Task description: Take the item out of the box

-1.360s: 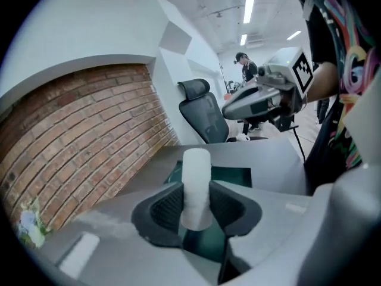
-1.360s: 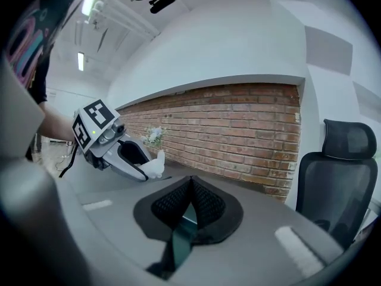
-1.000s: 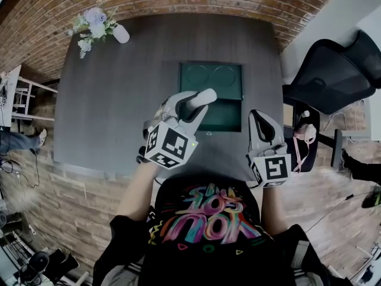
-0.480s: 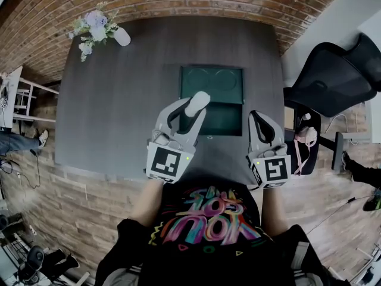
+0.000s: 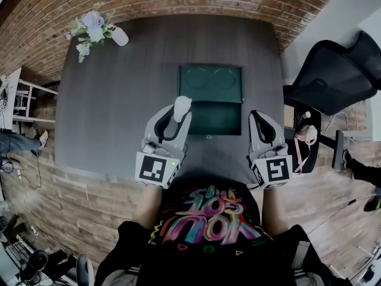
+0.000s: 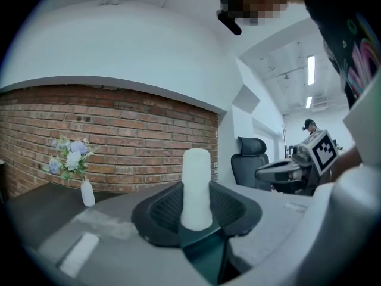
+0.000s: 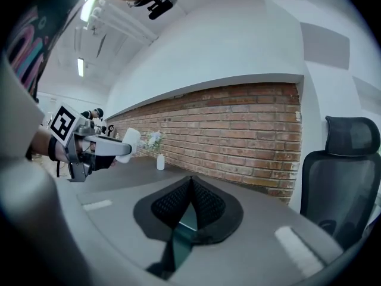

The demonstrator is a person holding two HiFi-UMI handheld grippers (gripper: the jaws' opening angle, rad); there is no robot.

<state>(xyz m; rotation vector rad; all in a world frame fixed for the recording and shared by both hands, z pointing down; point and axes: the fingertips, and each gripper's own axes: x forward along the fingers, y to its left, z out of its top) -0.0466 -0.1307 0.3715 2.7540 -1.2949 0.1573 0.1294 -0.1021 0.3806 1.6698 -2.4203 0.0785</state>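
Observation:
My left gripper (image 5: 177, 115) is shut on a white cylinder-shaped item (image 5: 181, 106), held up above the grey table (image 5: 113, 100) just left of the box. In the left gripper view the item (image 6: 196, 186) stands upright between the two dark pads. The dark green box (image 5: 211, 100) lies open at the middle of the table, its lid part at the far side with two round recesses. My right gripper (image 5: 262, 123) hovers at the box's near right corner, its jaws together with nothing between them (image 7: 190, 183).
A white vase of flowers (image 5: 95, 27) stands at the table's far left corner. A black office chair (image 5: 333, 76) stands to the right of the table, with a pink-and-white thing (image 5: 306, 136) beside it. The table's near edge (image 5: 107, 171) runs just in front of me.
My left gripper has moved left and back toward me with the white item, away from over the box. The right gripper has stayed in place.

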